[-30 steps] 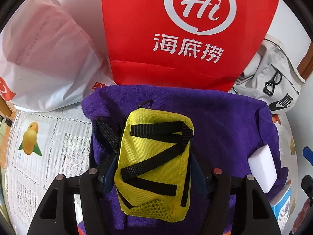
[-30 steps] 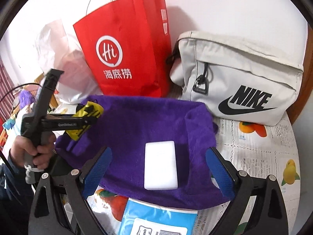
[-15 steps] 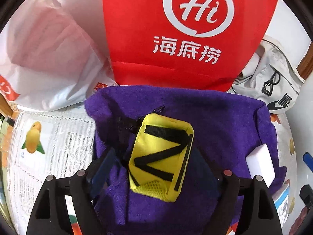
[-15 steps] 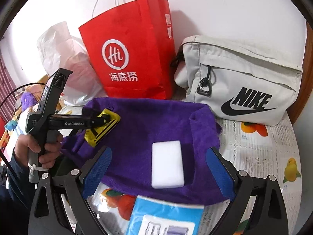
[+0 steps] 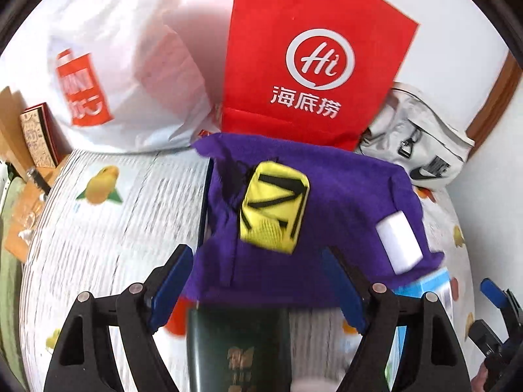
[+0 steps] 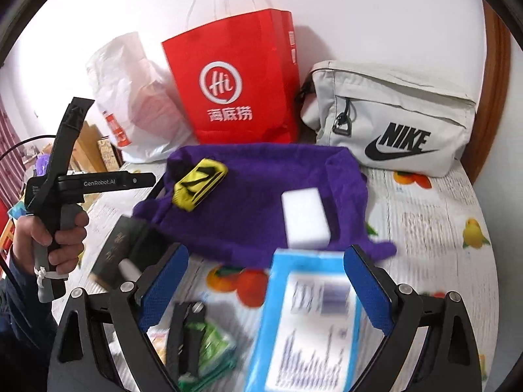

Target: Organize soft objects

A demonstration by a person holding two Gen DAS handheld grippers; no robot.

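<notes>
The pouch [image 5: 274,208] and sponge [image 5: 398,242] are laid on the towel [image 5: 343,196] mid-frame, both grippers [image 5: 258,289] [image 6: 264,289] are spread wide and empty, and the blue pack [image 6: 307,320] seems left.

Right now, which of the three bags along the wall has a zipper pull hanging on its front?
The grey Nike bag, rightmost of the three. The red paper bag has cord handles, and the white plastic bag shows only printing.
</notes>
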